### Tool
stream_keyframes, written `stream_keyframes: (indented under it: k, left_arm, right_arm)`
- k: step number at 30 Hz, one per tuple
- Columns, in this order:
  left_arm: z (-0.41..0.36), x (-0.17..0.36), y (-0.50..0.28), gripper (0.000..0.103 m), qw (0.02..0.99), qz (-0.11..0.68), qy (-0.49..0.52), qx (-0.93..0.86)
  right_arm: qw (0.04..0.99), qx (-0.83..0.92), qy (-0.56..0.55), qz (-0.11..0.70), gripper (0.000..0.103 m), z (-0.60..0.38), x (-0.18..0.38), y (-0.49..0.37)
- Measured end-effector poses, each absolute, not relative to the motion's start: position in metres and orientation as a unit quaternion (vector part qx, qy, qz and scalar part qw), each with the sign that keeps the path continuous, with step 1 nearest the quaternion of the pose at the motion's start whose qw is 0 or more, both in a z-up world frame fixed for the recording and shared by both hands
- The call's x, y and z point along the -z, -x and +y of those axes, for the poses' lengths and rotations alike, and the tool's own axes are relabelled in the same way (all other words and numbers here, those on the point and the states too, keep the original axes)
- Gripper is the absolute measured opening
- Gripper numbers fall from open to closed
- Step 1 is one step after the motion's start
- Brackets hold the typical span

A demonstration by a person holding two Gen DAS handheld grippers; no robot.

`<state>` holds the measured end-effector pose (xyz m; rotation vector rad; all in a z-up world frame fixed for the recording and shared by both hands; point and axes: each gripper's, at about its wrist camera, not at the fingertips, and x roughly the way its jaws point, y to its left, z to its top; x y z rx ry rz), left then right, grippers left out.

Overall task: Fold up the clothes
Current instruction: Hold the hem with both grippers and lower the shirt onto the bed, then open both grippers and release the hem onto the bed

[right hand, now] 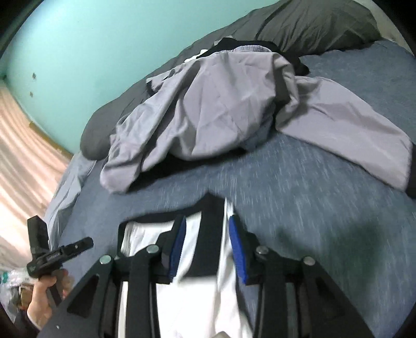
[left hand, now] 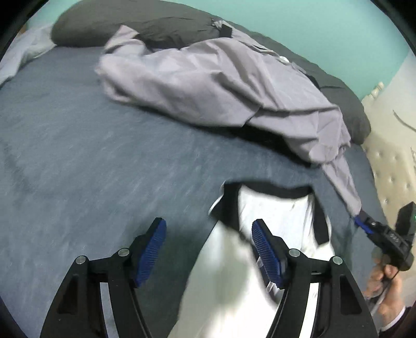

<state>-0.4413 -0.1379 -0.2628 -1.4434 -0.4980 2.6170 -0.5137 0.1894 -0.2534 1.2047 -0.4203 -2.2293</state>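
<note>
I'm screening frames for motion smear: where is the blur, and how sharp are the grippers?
Left wrist: bedsheet streaks, white garment smeared, left gripper crisp. Right wrist: same streaked sheet, softer grey jacket, right gripper sharp; fisheye bends both.

- Bed (left hand: 78, 161) with blue-grey heathered sheet fills most of both views.
- Dark grey pillows (left hand: 135, 23) line the far edge, against the wall.
- Wall (right hand: 85, 44) painted teal, a few small marks on it.
- Cream tufted panel (left hand: 390, 166) at the right edge of the left view.
- Pale striped floor (right hand: 23, 145), left side of the right view.
</note>
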Motion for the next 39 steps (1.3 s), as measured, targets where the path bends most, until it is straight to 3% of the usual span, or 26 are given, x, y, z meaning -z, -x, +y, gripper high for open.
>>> stream_keyframes:
  k: [10,13,16,22,39]
  left_arm:
    - [-0.154,0.282,0.311,0.072,0.027,-0.181,0.465,-0.866]
    - [-0.156,0.286,0.281,0.072,0.011,-0.183,0.461,-0.868]
    - [-0.154,0.290,0.262,0.072,0.005,-0.193,0.453,-0.870]
    - [-0.145,0.297,0.242,0.072,-0.003,-0.201,0.443,-0.874]
    - [-0.135,0.305,0.234,0.072,-0.004,-0.209,0.435,-0.876]
  right_arm:
    - [0.245,0.836,-0.466,-0.157,0.035,0.265,0.268,0.386]
    - [0.207,0.840,-0.465,-0.187,0.045,0.290,0.278,0.361]
    - [0.183,0.839,-0.466,-0.212,0.045,0.308,0.291,0.342]
    - [0.174,0.835,-0.460,-0.247,0.045,0.318,0.311,0.321]
    - [0.143,0.842,-0.459,-0.247,0.045,0.307,0.338,0.304]
